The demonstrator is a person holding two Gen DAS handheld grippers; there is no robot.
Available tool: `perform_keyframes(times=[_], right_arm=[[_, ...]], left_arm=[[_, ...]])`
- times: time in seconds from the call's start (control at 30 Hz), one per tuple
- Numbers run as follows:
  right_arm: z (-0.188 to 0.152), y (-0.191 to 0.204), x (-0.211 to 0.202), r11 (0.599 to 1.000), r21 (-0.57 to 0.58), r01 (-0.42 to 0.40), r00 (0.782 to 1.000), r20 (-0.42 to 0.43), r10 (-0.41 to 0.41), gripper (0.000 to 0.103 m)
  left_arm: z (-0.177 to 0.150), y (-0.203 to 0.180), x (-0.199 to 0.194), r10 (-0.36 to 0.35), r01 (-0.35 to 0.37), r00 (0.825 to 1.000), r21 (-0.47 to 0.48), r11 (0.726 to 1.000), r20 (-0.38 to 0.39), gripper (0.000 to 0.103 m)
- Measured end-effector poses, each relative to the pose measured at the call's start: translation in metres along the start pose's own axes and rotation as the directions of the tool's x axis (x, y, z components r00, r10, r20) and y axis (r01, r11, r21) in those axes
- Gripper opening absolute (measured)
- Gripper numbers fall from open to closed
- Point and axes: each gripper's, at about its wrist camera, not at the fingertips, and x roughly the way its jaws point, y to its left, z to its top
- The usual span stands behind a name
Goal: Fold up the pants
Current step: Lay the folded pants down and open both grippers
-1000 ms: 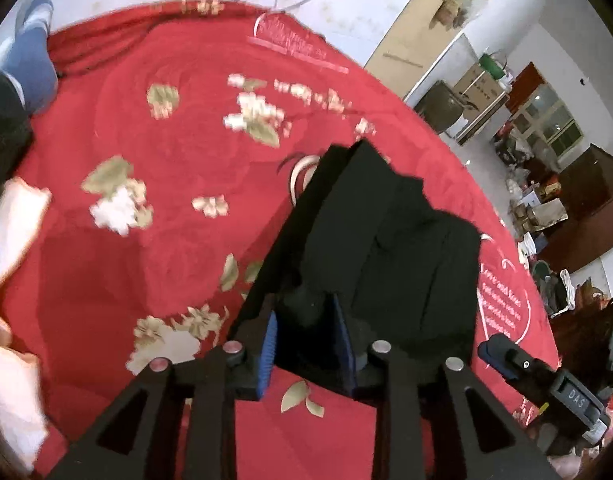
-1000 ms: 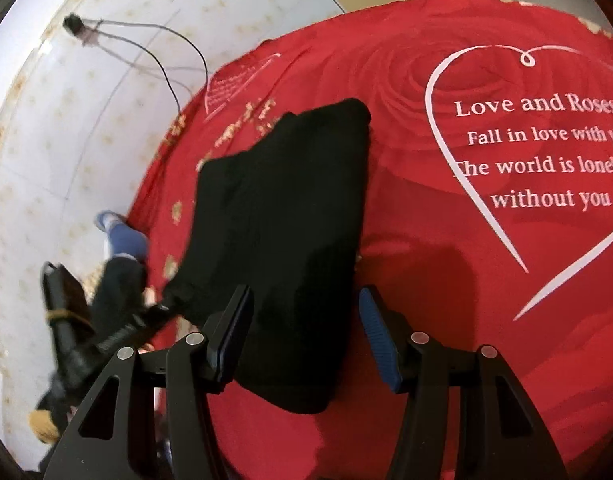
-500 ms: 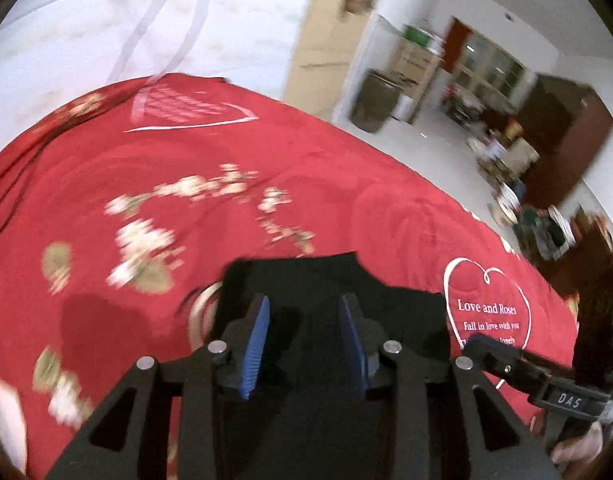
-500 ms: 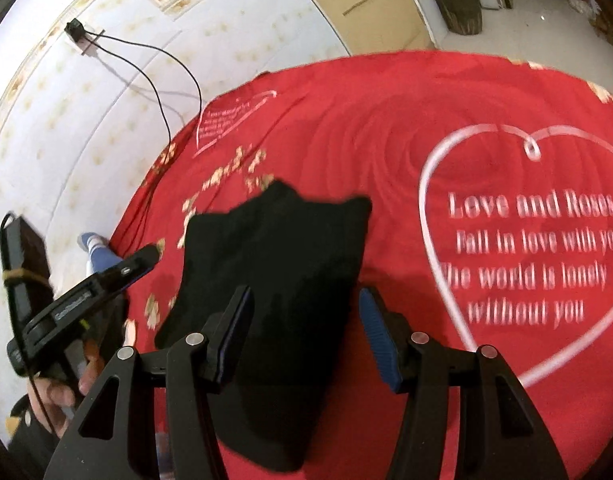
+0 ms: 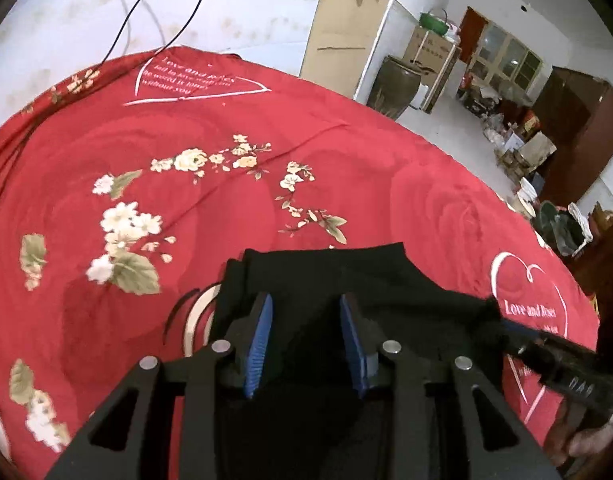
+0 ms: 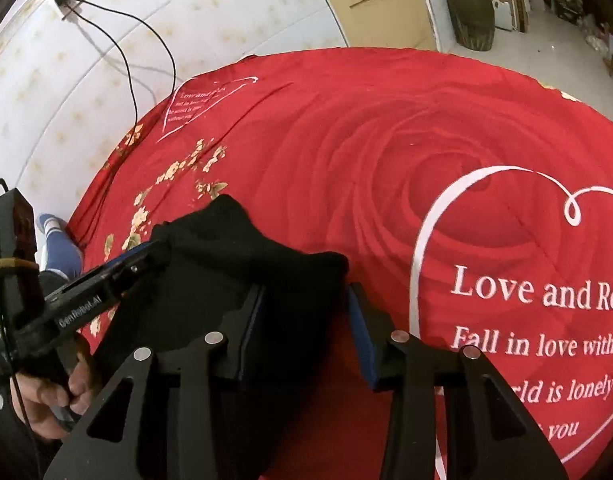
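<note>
a: where, the pants (image 5: 346, 280)?
b: lower middle of the left wrist frame, a folded black bundle on the red bedspread (image 5: 226, 140), just below the flower print (image 5: 122, 236).
a: left tool (image 5: 305, 340)?
b: blue pads spread apart, black cloth in the gap and underneath; nothing pinched.
a: right tool (image 6: 305, 334)?
b: parted too, hanging over the pants (image 6: 234, 264) edge at lower middle; left pad over cloth, right pad over bare red.
a: anything beside?
b: white heart print (image 6: 506, 300) with lettering, right of the bundle.
</note>
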Motion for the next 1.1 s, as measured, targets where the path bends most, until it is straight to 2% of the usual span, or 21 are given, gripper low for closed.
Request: perform_keyframes(times=[0.13,0.23,0.3,0.47,0.53,0.57,0.63,0.67,0.7,0.8,0.87,0.97,1.1], right_arm=[[-0.006,0.01,-0.034,0.999,0.023,-0.045,0.998,0.047,0.044,0.041],[-0.027,0.031,-0.052,0.997,0.011,-0.078,0.997,0.002,0.078,0.041],[-0.043,0.044,-0.055,0.997,-0.011,-0.078,0.996,-0.044,0.077,0.041],[-0.089,0.073,-0.041,0.996,-0.083,-0.039,0.983,-0.181,0.023,0.038],[-0.097,0.077,-0.036,0.99,-0.143,0.009,0.977,-0.212,-0.039,0.036],[-0.097,0.077,-0.037,0.985,-0.167,0.03,0.977,-0.204,-0.064,0.031],[-0.097,0.076,-0.037,0.979,-0.189,0.078,0.97,-0.214,-0.119,0.03],[-0.098,0.073,-0.035,0.976,-0.195,0.096,0.965,-0.222,-0.139,0.03],[-0.1,0.066,-0.033,0.982,-0.166,0.084,0.966,-0.229,-0.122,0.031],[-0.1,0.053,-0.034,0.998,-0.053,0.031,0.973,-0.227,-0.042,0.032],[-0.098,0.049,-0.041,0.999,-0.026,0.021,0.979,-0.202,-0.026,0.032],[-0.098,0.055,-0.06,0.999,-0.048,-0.005,0.992,-0.124,-0.001,0.034],[-0.109,0.066,-0.076,0.996,-0.079,-0.037,0.995,-0.093,0.03,0.034]], left_arm=[[-0.015,-0.003,-0.041,-0.007,0.006,1.0,0.036,0.999,0.023,0.036],[-0.036,-0.003,-0.069,-0.029,0.028,0.999,0.021,0.999,0.026,0.036],[-0.054,-0.004,-0.077,-0.041,0.041,0.999,0.004,0.999,-0.002,0.036],[-0.09,-0.008,-0.066,0.001,0.0,0.993,0.005,1.0,-0.118,0.036],[-0.092,-0.011,-0.065,0.013,-0.009,0.993,0.032,0.999,-0.119,0.036],[-0.092,-0.01,-0.065,0.012,-0.009,0.993,0.031,0.999,-0.119,0.036],[-0.094,-0.008,-0.062,0.018,-0.016,0.994,0.02,1.0,-0.111,0.034],[-0.095,-0.008,-0.063,0.018,-0.017,0.994,0.017,1.0,-0.104,0.034],[-0.096,-0.008,-0.064,0.02,-0.018,0.995,0.021,1.0,-0.098,0.034],[-0.097,-0.009,-0.068,0.021,-0.019,0.996,0.028,0.999,-0.089,0.034],[-0.098,-0.01,-0.078,0.023,-0.022,0.996,0.02,1.0,-0.081,0.034],[-0.102,-0.014,-0.094,0.027,-0.025,0.998,0.019,0.999,-0.061,0.035],[-0.108,-0.019,-0.114,0.045,-0.045,0.999,0.03,0.999,-0.028,0.035]])
